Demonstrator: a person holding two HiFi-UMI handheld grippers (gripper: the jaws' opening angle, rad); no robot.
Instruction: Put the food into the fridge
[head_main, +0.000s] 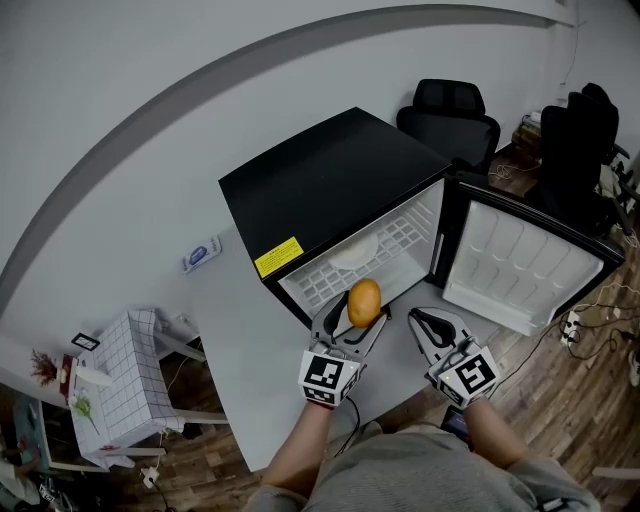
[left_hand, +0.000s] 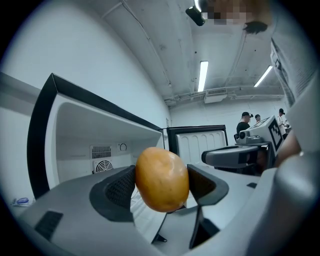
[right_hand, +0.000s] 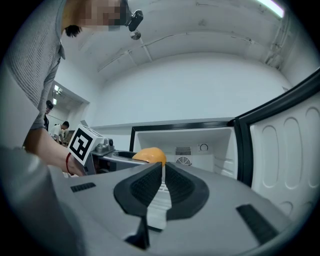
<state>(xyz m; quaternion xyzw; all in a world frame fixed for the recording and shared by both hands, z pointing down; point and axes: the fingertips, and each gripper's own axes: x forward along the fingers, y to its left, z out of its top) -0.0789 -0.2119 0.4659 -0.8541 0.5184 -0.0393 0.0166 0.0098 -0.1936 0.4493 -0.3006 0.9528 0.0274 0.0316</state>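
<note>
A small black fridge (head_main: 330, 185) lies on a grey table, its door (head_main: 520, 262) swung open to the right. My left gripper (head_main: 362, 318) is shut on a smooth orange-yellow food item (head_main: 364, 301), held just in front of the fridge opening. In the left gripper view that food item (left_hand: 161, 178) sits clamped between both pads with the white fridge interior (left_hand: 95, 155) behind it. My right gripper (head_main: 422, 322) hovers beside it to the right, shut and holding nothing; its own view shows the jaws (right_hand: 163, 183) pressed together and the orange food item (right_hand: 149, 155) to the left.
A white wire shelf (head_main: 385, 250) inside the fridge carries a pale flat dish (head_main: 355, 256). A white grid-patterned box (head_main: 125, 385) stands at the lower left. Black office chairs (head_main: 450, 115) and cables (head_main: 590, 315) are at the right. A small label (head_main: 201, 253) lies on the table.
</note>
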